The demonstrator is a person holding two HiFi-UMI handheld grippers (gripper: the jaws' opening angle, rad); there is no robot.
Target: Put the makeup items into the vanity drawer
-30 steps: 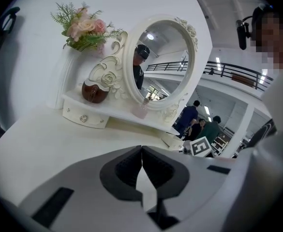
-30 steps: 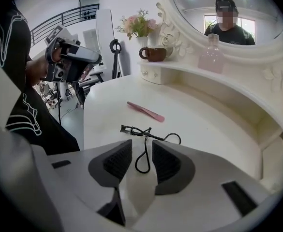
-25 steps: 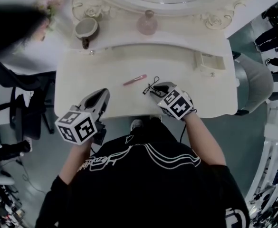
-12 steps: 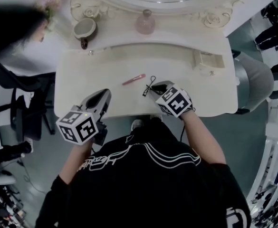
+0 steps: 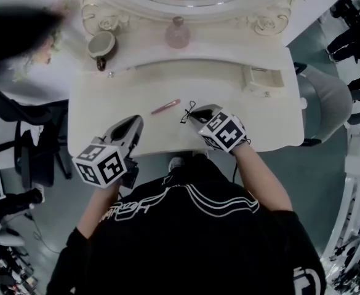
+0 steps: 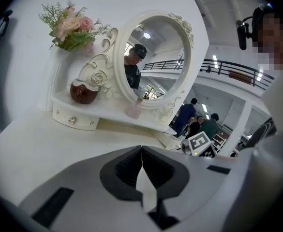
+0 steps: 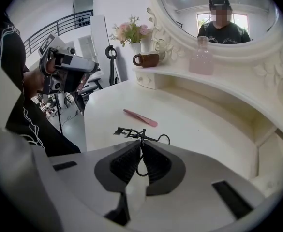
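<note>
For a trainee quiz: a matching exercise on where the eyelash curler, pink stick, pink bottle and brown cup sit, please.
1. eyelash curler
2. pink stick
3. pink bottle
4. brown cup

A. middle of the shelf
B. loose on the tabletop
C. shelf end at head view's left
D. in the right gripper, between its jaws

Pairs: 1-D, 2-B, 3-A, 4-C
Those jaws have just been closing on the curler.
</note>
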